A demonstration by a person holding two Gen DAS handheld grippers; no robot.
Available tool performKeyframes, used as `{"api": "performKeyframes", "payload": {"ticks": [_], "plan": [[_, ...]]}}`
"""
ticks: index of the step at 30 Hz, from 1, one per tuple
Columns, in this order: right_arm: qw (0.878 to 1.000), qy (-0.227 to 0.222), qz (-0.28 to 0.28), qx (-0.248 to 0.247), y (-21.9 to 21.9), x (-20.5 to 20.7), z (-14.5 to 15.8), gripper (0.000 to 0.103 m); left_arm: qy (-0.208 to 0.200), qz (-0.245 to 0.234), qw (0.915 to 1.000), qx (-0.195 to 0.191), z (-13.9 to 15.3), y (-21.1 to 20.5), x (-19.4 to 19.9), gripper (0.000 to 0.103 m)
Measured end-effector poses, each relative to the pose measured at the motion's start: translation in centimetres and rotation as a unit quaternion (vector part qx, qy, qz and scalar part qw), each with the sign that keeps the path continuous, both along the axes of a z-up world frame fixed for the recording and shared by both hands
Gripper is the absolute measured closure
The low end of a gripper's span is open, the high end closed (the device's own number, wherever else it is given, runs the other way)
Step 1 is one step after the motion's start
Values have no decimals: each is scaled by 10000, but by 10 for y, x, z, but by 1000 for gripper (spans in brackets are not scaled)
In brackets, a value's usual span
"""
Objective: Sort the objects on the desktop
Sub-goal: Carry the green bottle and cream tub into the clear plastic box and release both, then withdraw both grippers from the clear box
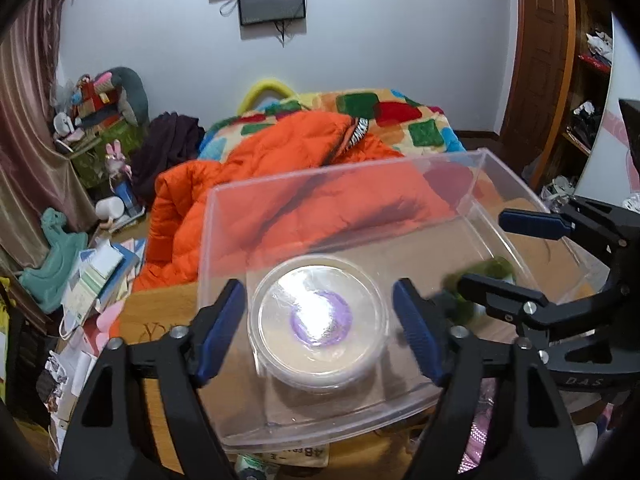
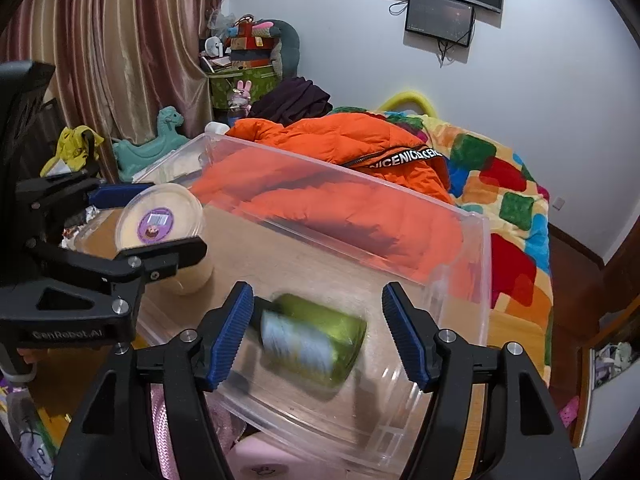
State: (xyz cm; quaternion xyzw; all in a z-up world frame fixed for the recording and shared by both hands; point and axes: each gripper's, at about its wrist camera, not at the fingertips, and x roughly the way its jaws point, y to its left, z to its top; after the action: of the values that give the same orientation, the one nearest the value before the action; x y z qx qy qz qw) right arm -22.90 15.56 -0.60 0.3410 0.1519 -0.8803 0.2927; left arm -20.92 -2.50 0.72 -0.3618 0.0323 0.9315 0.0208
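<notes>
A clear plastic bin (image 1: 500, 188) (image 2: 476, 280) stands on the wooden desk. A round white tub with a purple label (image 1: 318, 322) (image 2: 160, 220) sits in the bin between the open fingers of my left gripper (image 1: 320, 330), not touching them. A green can with a white label (image 2: 312, 338), blurred, lies on its side in the bin between the open fingers of my right gripper (image 2: 318, 336). It shows as a dark green blur in the left wrist view (image 1: 480, 276). Each gripper appears in the other's view: the right one (image 1: 516, 256), the left one (image 2: 148, 220).
Behind the desk is a bed with an orange jacket (image 1: 280, 184) and a colourful blanket (image 2: 500, 184). Boxes and papers (image 1: 96, 276) are piled at the left. A pink item (image 2: 260, 468) lies under the bin's near edge. A curtain (image 2: 120, 40) hangs at the left.
</notes>
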Motion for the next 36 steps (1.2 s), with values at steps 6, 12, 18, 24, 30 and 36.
{"api": "performKeyframes", "payload": {"ticks": [6, 12, 18, 24, 30, 36], "plan": [[9999, 144, -56, -61, 7, 9, 7, 30, 330, 105, 9993, -155, 15, -2, 9, 8], [9993, 279, -178, -159, 15, 18, 18, 27, 411, 206, 9988, 155, 28, -10, 22, 3], [9979, 544, -333, -134, 24, 35, 30, 27, 684, 222, 9973, 165, 41, -13, 42, 1], [9960, 721, -474, -248, 30, 58, 41, 20, 985, 232, 9947, 176, 53, -12, 72, 1], [9936, 932, -563, -299, 35, 83, 52, 20, 1163, 29, 9928, 297, 65, -12, 101, 0], [9920, 1047, -565, -425, 42, 112, 58, 17, 1472, -55, 9891, 9, 73, -8, 134, 0]]}}
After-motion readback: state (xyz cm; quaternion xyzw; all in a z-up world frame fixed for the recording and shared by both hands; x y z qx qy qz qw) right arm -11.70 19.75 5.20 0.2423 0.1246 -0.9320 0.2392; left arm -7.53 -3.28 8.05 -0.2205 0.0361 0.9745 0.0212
